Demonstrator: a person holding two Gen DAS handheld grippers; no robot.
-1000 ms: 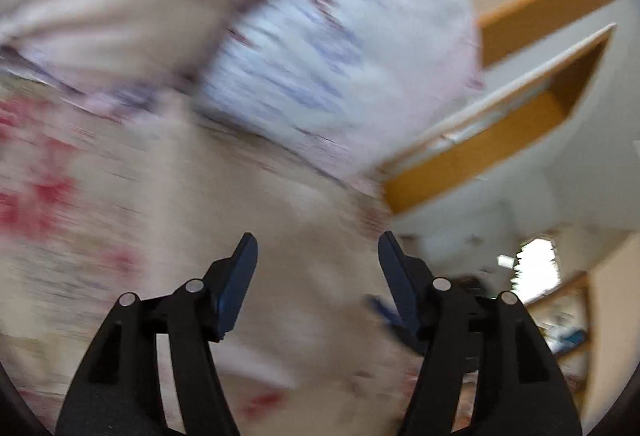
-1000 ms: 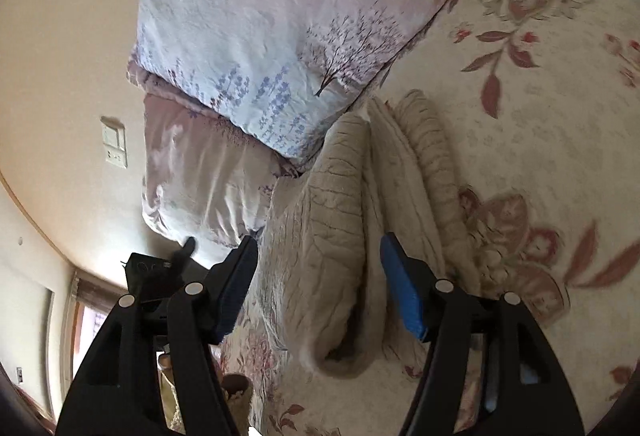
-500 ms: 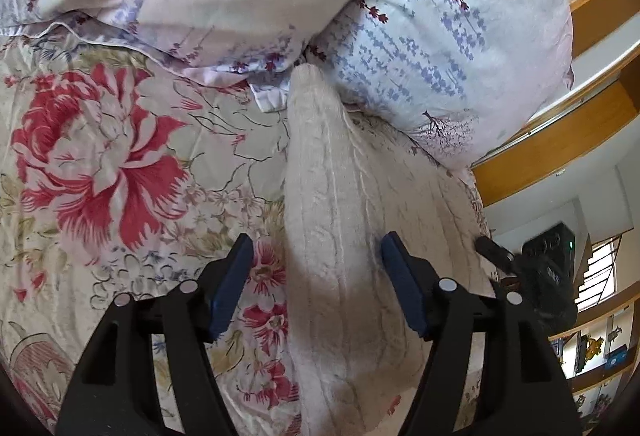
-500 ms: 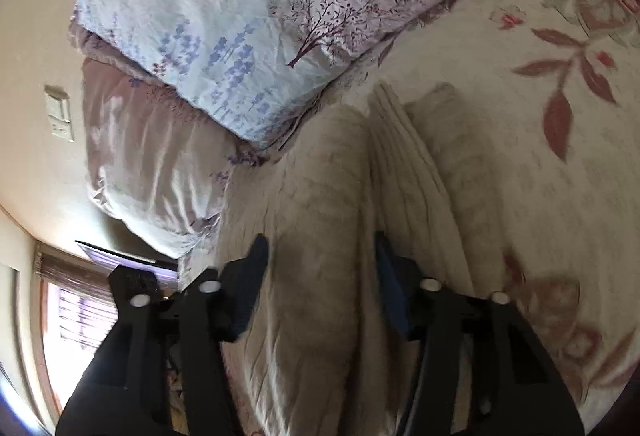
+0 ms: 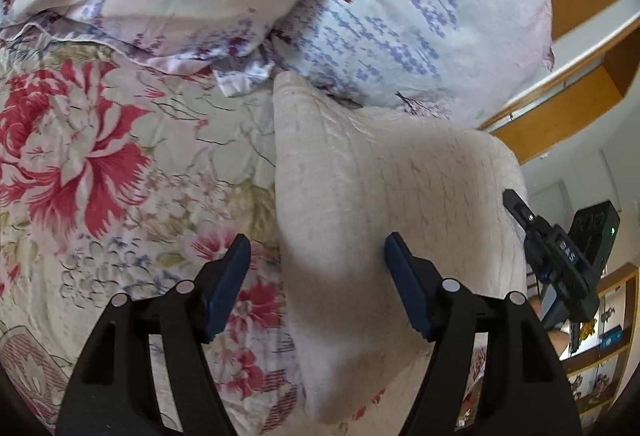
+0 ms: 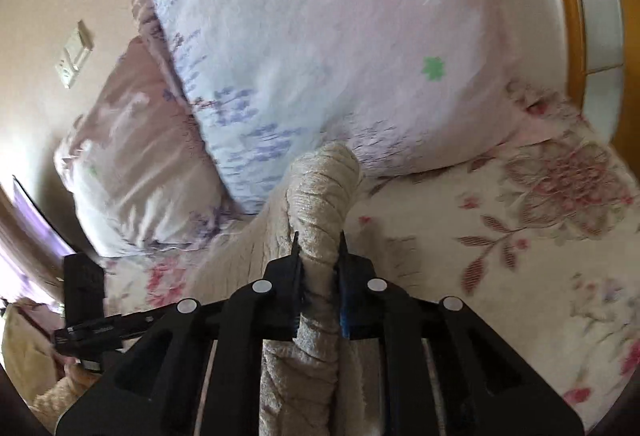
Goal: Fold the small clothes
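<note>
Since earlier frame: my right gripper (image 6: 318, 248) jaws closed, now pinching knit sweater (image 6: 320, 203); my left gripper (image 5: 318, 276) jaws spread over sweater edge.

My view takes in a floral bedspread (image 5: 100, 163), stacked pillows (image 6: 340, 47), a wooden headboard (image 6: 574, 19), a cream wall with a switch plate (image 6: 74, 55)

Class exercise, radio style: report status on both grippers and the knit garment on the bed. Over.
Right gripper just closed, shut on cream knit garment. Left gripper open, jaws astride the garment, not gripping. Pillow crowds its far end.
</note>
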